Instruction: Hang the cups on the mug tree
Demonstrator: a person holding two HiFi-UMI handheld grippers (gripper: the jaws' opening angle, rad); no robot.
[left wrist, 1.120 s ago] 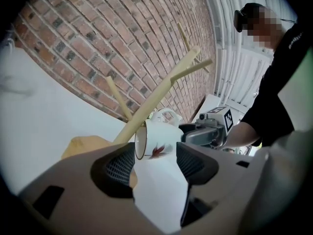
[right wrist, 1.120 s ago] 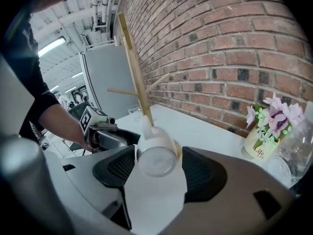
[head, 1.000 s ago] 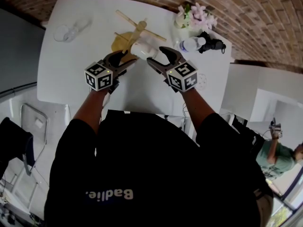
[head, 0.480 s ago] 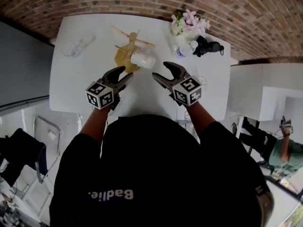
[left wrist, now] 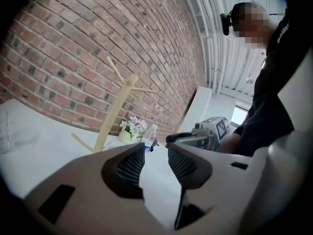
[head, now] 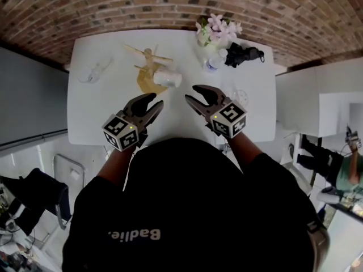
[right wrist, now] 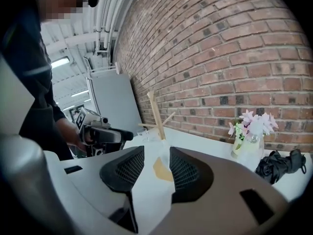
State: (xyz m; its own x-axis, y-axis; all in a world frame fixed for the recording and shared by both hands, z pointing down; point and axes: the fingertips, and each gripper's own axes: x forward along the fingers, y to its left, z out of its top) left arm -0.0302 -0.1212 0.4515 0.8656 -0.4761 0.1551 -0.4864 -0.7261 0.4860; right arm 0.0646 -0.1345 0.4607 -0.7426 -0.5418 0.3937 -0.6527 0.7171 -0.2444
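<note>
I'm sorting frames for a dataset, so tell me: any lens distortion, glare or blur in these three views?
Head view: heavy fisheye, the red brick wall bows into an arc and the white rectangular table curves at its edges; light is even. Left gripper view: dark vignetted corners, bent brick courses, the pale wooden mug tree stays fairly sharp. Right gripper view: same vignette and bending.

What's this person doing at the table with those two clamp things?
A person holds a left gripper and a right gripper above the white table, both empty, jaws closing. Ahead stands a wooden mug tree with a white cup at it. A clear glass sits farther left.
</note>
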